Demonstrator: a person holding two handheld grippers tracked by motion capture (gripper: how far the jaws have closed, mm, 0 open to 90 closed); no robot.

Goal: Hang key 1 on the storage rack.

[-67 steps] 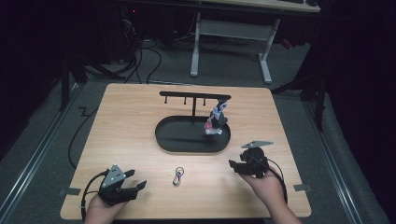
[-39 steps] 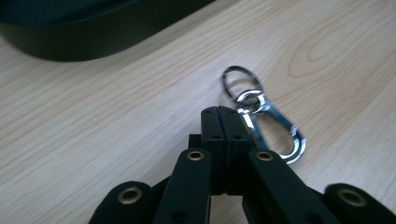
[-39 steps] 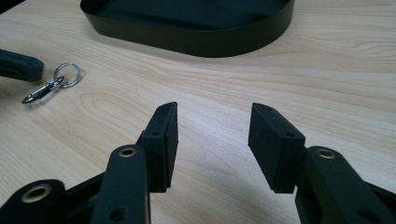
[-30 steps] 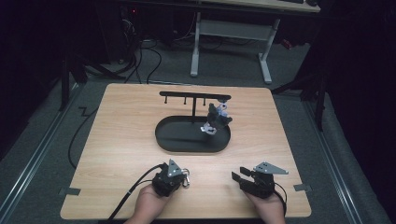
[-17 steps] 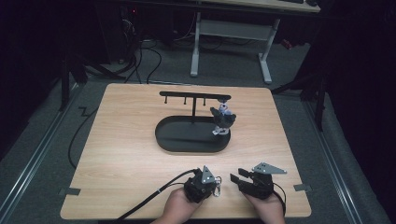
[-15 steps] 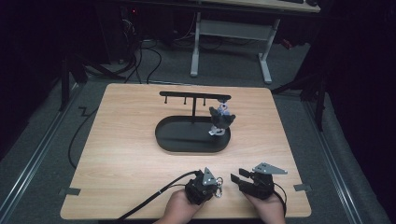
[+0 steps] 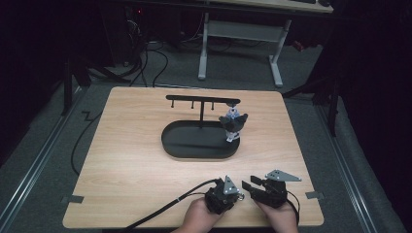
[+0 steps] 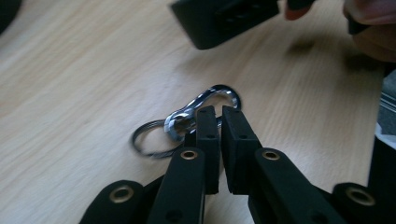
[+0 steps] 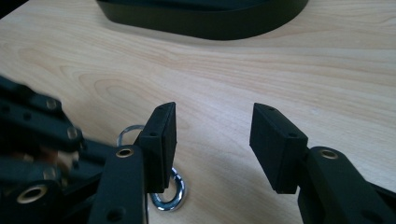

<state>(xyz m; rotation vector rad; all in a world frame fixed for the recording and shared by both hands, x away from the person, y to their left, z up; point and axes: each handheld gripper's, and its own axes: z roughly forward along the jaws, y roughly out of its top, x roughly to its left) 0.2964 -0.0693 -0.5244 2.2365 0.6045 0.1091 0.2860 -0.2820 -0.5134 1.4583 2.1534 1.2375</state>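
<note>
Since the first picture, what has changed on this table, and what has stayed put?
The left gripper went to the keyring mid-table, closed on its clasp and dragged it rightward along the near edge to the right gripper; its jaws have just eased slightly open. The right gripper waits open. The black stand, its tray and the hanging charm stayed.
</note>
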